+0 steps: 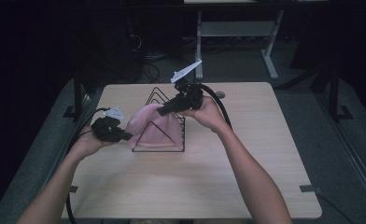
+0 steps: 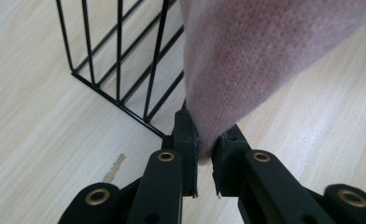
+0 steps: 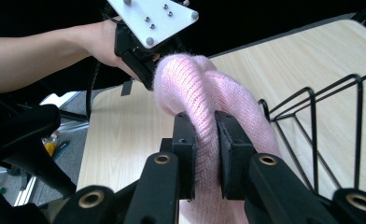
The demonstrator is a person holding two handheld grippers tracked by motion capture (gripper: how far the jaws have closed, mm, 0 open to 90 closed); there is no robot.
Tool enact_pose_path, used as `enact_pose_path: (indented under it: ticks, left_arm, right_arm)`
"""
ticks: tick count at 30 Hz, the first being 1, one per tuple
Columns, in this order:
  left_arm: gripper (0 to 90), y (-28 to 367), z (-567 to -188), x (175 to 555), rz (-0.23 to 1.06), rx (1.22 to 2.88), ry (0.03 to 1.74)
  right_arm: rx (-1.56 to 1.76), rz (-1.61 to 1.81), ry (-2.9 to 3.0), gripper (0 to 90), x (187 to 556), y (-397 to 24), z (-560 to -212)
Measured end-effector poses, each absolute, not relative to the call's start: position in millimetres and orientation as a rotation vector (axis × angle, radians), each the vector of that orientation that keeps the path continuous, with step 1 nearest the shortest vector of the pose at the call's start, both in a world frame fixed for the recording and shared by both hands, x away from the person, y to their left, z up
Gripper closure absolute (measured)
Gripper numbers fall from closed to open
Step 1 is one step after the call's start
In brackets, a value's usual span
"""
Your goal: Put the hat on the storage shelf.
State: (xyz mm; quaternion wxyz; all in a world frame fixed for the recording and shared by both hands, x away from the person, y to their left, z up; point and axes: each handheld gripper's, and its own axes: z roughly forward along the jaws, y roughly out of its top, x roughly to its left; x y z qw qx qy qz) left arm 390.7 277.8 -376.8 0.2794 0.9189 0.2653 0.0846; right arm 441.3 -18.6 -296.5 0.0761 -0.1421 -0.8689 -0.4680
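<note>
We are holding a pink knit hat [image 1: 151, 125] between both grippers, just above centre in the high view, where it is draping over the black wire rack [image 1: 165, 137] standing on the wooden table [image 1: 195, 182]. Our left gripper [image 1: 125, 136], at centre left of that view, is pinching the hat's lower edge; in the left gripper view its jaws are closing tight on a fold of the pink knit [image 2: 246, 56] at the middle of the frame, with the rack's bars [image 2: 120, 60] in the upper left. Our right gripper [image 1: 165, 110], just above the hat in the high view, is clamping a thick roll of the knit [image 3: 204, 116] between its jaws at the centre of the right gripper view, and the left gripper's grey plate [image 3: 148, 18] is showing at the top of that frame.

We judge that we are in the middle of settling the hat onto the rack. The next move seems to call for lowering both edges evenly over the wire peaks, keeping the knit from snagging, before letting either grip go.
</note>
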Motion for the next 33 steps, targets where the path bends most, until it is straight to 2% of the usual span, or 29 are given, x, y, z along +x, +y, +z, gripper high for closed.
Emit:
enact_pose_path:
  ticks: [33]
  left_arm:
    - [81.6,271.3,-400.3,396.6,0.21,2.593,0.724]
  right_arm:
    - [-0.442,-1.331,-2.59,76.1,438.2,-14.1,-326.7]
